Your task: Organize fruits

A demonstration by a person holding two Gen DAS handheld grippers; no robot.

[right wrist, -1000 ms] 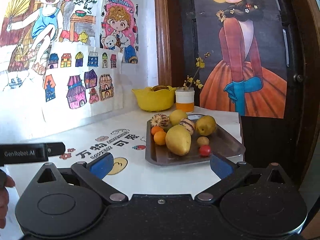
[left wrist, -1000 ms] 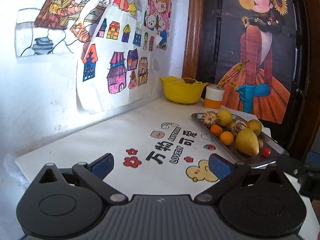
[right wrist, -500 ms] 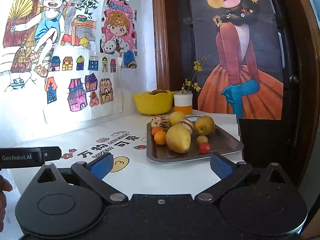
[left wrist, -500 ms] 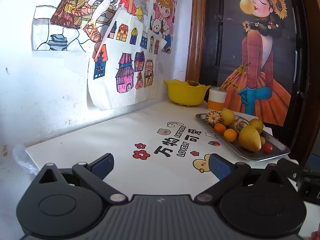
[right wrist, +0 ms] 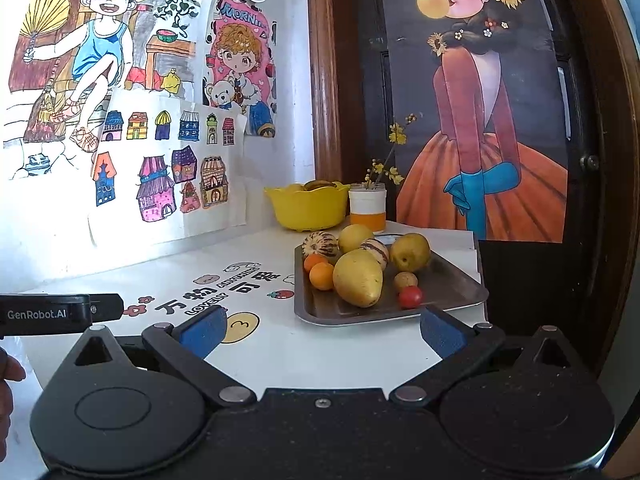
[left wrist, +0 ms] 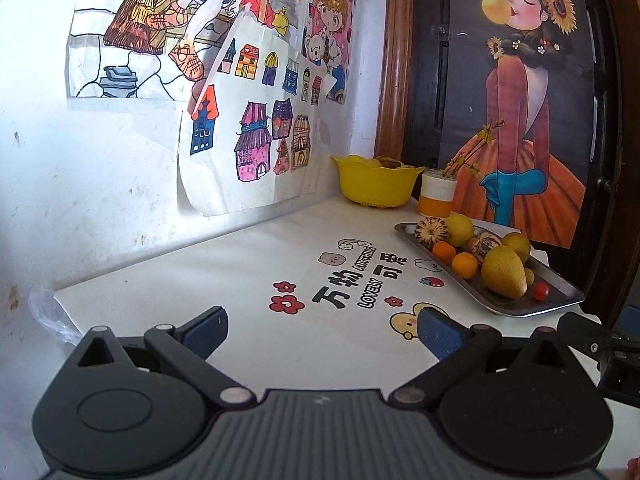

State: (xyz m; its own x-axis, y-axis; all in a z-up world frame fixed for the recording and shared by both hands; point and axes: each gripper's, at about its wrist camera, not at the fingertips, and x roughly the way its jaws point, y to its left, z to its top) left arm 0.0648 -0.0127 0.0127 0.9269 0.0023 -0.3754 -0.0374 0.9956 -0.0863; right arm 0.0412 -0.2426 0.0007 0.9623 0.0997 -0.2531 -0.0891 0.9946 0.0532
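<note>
A: Left gripper (left wrist: 322, 334)?
B: Hovering over the white table (left wrist: 224, 280), fingers spread, holding nothing.
A: Fruit?
B: Sitting on the metal tray (right wrist: 452, 286) right of the table print (mango (right wrist: 357, 278) in front, cherry tomato (right wrist: 410, 296) beside it). Right gripper (right wrist: 322, 330) is gaping wide, facing the tray's near edge, gripping nothing.
</note>
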